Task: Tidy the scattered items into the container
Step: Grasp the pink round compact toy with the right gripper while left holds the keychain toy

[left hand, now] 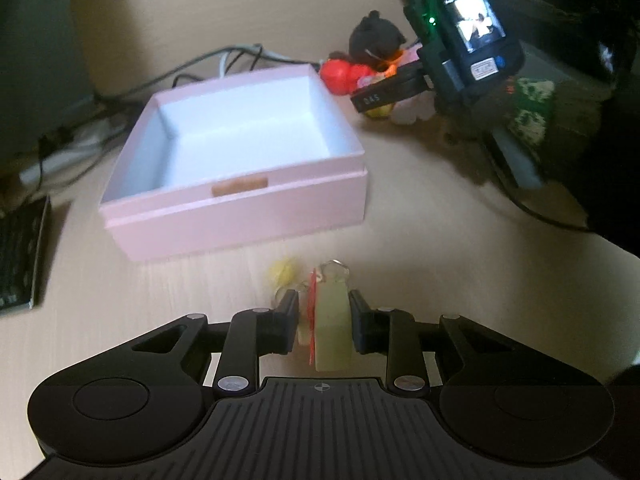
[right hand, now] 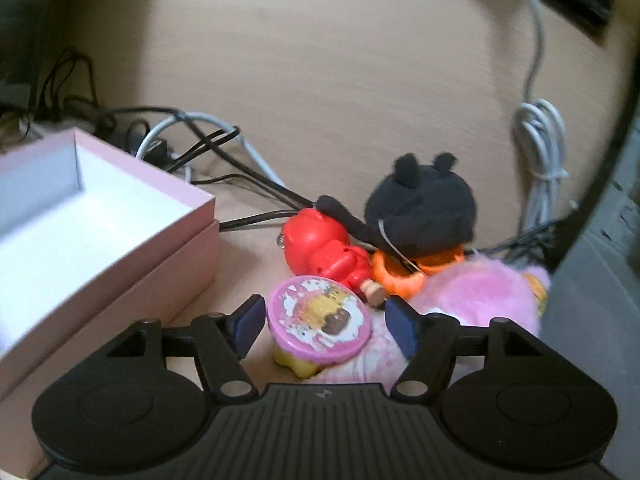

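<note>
Pale wooden desk (left hand: 440,240) (cables (right hand: 224,148) behind): left hand-held gripper (left hand: 324,326) pinches keychain (left hand: 330,328), right (right hand: 326,322) spread.

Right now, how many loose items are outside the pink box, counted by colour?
Black plush toy: 1
Red figure: 1
Pink fluffy toy: 1
Pink-lidded yellow cup: 1
Pale green keychain: 1
Small yellow charm: 1
Total: 6

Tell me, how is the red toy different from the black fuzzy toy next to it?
The red toy looks smooth, hard and shiny, while the black toy looks soft and fuzzy. The black toy looks bigger and has two little ears on top; the red toy shows none. The red toy lies nearer the pink box; the black toy lies farther from it. Both lie on the table, outside the box.
</note>
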